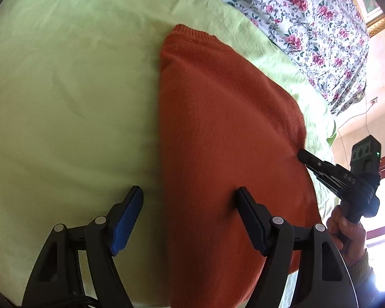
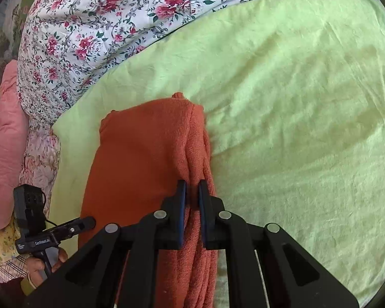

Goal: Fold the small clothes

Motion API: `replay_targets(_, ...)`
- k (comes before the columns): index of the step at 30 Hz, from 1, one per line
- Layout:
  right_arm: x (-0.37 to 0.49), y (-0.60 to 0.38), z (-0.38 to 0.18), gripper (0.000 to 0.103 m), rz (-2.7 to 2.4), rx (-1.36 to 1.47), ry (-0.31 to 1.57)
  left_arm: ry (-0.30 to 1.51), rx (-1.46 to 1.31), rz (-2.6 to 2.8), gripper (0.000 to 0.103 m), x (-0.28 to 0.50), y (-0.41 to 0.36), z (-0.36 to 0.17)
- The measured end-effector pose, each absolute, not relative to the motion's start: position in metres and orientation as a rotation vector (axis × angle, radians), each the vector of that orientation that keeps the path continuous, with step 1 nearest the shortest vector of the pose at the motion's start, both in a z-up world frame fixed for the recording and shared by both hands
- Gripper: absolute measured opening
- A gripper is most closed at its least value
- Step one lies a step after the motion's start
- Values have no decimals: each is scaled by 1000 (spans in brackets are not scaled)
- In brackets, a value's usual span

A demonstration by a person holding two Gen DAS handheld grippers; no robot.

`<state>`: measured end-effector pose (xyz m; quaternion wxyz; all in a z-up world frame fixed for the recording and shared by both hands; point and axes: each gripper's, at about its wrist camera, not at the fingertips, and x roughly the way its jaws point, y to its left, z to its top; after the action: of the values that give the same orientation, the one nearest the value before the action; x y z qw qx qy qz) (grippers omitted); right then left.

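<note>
An orange knitted sweater (image 1: 225, 133) lies folded on a light green sheet (image 1: 71, 97); it also shows in the right wrist view (image 2: 138, 154). My left gripper (image 1: 190, 197) is open, one finger over the sheet and one resting on the sweater's left part, holding nothing. My right gripper (image 2: 192, 192) is shut on the sweater's folded right edge, several layers pinched between the blue pads. The right gripper also shows in the left wrist view (image 1: 304, 155) at the sweater's right side. The left gripper shows in the right wrist view (image 2: 88, 222) at the sweater's left edge.
A floral bedcover (image 2: 89, 25) lies bunched along the far side of the green sheet (image 2: 295, 102). A pink quilted cushion (image 2: 5, 141) sits at the left. A wall with a cable (image 1: 367, 118) stands beyond the bed's right edge.
</note>
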<state>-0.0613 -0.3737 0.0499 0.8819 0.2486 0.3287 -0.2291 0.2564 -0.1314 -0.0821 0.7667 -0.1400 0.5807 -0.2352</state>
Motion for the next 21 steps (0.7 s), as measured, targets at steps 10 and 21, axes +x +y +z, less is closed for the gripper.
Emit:
replay_targets(10, -81, -360, 47, 63, -443, 618, 680, 1260, -258, -518, 74, 262, -147, -84)
replay_targets(21, -69, -368, 15, 23, -360, 745, 744, 1211, -305, -614, 21, 257, -150, -72)
